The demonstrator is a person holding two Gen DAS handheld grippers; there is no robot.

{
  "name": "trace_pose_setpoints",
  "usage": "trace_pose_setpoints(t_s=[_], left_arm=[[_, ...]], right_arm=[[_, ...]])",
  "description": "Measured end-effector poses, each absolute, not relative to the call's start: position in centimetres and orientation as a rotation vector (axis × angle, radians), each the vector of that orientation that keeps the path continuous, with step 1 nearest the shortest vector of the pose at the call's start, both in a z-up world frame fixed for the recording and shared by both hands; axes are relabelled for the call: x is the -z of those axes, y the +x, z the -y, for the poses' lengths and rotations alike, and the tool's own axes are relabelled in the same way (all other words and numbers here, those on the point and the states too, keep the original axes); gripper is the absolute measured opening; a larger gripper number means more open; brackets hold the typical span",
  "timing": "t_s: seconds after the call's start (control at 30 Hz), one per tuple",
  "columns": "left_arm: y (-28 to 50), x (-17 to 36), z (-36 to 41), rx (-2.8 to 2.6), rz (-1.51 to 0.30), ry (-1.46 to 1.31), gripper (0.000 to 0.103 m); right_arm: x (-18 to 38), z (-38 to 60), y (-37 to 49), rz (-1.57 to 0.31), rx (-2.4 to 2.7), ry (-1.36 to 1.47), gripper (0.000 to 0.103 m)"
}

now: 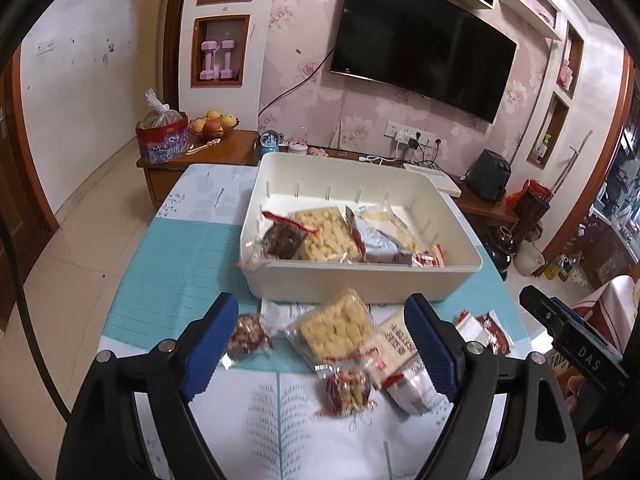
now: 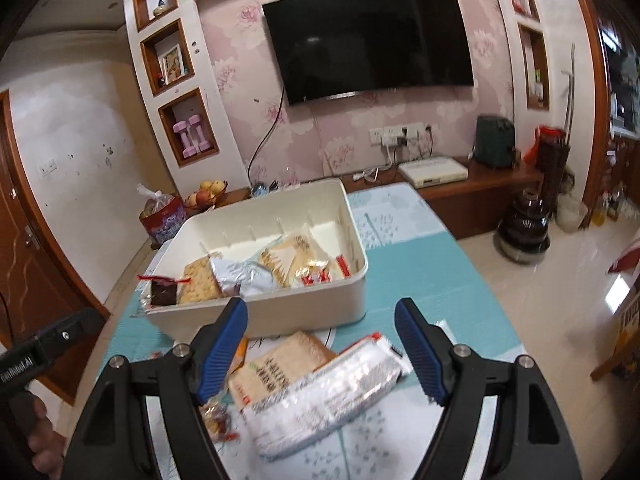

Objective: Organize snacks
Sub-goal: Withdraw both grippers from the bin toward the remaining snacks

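A white plastic bin (image 1: 360, 282) stands on the table and holds several snack packs; it also shows in the right wrist view (image 2: 304, 308). In front of it lie loose snacks: a yellow rice-cracker pack (image 1: 334, 328), a small nut pack (image 1: 248, 336), another nut pack (image 1: 347, 392), a tan pack (image 1: 396, 340) and a red-white pack (image 1: 486, 330). My left gripper (image 1: 320, 348) is open above the cracker pack. My right gripper (image 2: 324, 352) is open above a silver-white pack (image 2: 324, 396) and a tan pack (image 2: 280, 364).
The table (image 1: 176, 248) has a teal and white cloth. Behind it stand a low wooden cabinet (image 1: 208, 152) with a fruit bowl (image 1: 214, 122) and a red gift box (image 1: 162, 140), and a wall TV (image 1: 420, 44). The right gripper's body (image 1: 576, 344) shows at right.
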State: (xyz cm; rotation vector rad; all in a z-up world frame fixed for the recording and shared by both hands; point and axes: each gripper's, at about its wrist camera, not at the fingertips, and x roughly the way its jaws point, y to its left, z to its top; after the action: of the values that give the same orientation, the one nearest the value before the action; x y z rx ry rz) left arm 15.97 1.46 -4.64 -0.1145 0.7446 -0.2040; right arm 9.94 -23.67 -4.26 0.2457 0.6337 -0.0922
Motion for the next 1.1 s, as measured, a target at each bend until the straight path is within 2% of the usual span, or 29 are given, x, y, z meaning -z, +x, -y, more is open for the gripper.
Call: trace_pose_setpoints(t_s=[0.4, 1.1], left_arm=[[14.4, 8.2, -0.5, 0.218, -0.830, -0.082, 0.084], [15.8, 16.6, 1.5, 0.267, -0.945, -0.066, 0.084]], right_arm=[[6.5, 24.2, 9.4, -0.847, 0.126, 0.369, 0.077], [14.7, 24.8, 12.7, -1.181, 0.128, 0.697, 0.077]])
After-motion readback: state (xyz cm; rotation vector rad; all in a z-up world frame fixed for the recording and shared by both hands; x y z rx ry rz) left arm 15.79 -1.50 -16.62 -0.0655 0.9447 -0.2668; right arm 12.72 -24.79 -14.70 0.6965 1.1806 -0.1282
